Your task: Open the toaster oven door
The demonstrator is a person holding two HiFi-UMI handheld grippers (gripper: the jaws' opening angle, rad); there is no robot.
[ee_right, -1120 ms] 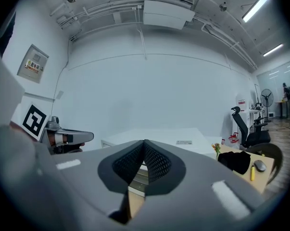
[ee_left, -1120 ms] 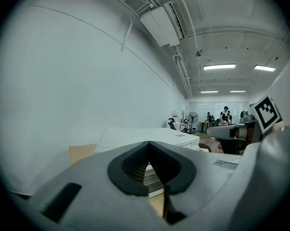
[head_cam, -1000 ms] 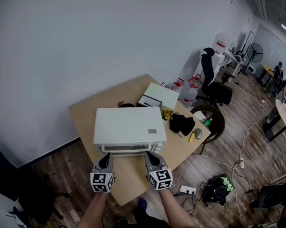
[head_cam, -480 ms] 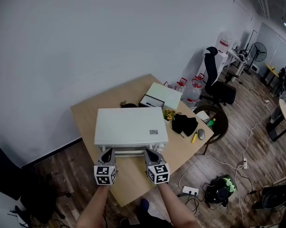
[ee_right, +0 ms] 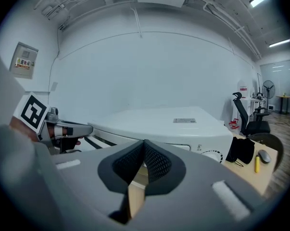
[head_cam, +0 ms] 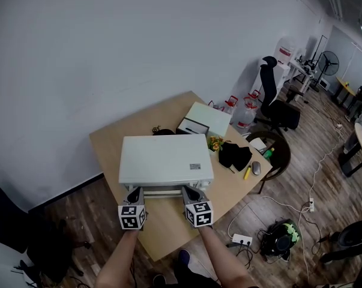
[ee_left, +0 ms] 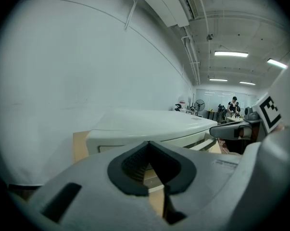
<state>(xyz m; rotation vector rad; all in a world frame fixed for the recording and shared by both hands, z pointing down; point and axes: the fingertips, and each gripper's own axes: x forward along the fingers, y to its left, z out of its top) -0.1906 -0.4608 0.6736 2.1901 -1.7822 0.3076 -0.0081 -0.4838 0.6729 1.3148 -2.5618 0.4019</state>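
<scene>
Both tools are up at the front of the toaster oven (head_cam: 165, 159), which sits on the wooden table (head_cam: 168, 230) just ahead of the jaw tips, white top rising above them. Left gripper (head_cam: 134, 193): jaws closed tip to tip, nothing between the pads, only table and oven front showing through the slit below. Right gripper (head_cam: 190, 192): same, pads meeting, empty. Door looks closed and faces both tools; control knob (ee_right: 213, 154) sits off to the right gripper's right. Can't tell if either tip touches the door.

Step in hand, as I judge it: getting a hold on the door's top edge or handle, not yet done. To do it well, part the jaws first and bring them over the bar across the top of the door, one tool toward each end so the pull is even. Close firmly, then swing out and down, since the door is likely bottom-hinged, rather than hauling straight back. A straight pull risks dragging the oven toward the table edge nearest the tools; one tool could brace the top instead. Keep clear of the knob
</scene>
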